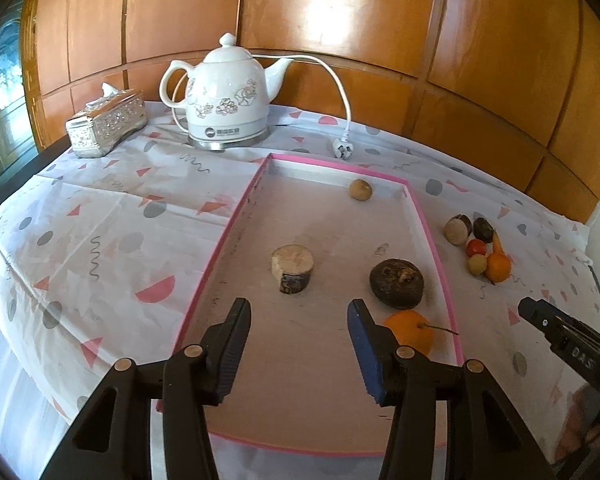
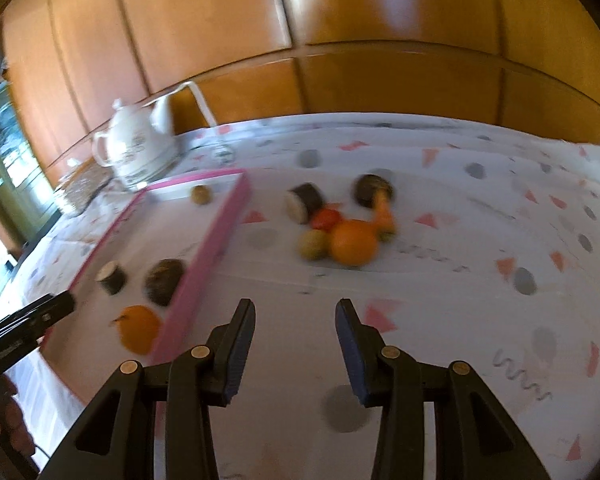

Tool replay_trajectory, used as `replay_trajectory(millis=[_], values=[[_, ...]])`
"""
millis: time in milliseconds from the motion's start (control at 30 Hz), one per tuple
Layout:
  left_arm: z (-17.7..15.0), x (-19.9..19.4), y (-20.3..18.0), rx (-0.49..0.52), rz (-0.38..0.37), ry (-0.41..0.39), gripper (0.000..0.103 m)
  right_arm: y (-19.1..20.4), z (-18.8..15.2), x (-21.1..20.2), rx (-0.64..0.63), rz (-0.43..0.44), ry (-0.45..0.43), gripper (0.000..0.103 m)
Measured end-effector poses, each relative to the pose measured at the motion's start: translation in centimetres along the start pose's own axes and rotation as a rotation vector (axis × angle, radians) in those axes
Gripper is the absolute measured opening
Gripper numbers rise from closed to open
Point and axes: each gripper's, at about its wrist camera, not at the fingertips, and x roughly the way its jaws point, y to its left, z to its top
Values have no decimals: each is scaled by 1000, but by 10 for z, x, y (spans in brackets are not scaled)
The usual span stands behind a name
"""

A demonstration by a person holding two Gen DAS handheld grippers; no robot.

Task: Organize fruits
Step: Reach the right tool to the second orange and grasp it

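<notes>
Six fruits (image 2: 340,224) cluster on the cloth ahead of our right gripper (image 2: 295,348), nearer than our left gripper (image 1: 299,350); both spread, empty.

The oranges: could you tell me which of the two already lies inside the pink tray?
The stemmed orange by the left fingers; the other orange sits on the cloth among loose fruit.

You're getting bright daylight glaring off the wood panels (image 1: 340,12); your left view is staying sharp, your right view is smearing the fruit pile (image 2: 340,224), and both are bending and darkening at the edges.
</notes>
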Motion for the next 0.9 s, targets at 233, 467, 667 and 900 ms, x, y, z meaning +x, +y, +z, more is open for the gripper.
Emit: replay_trajectory(millis=[233,467,667,900], values=[[0,0,-8,14,-25,4,51,-29,-1,9,38,-66,16,42],[2,1,-19,36,-54,5,51,-33,7,21,-16,-71,18,42],[6,2,-25,45,-80,7,51,-28,19,35,-65,-77,26,42],[6,7,-27,40,-95,21,51,-30,31,58,-69,-71,51,42]])
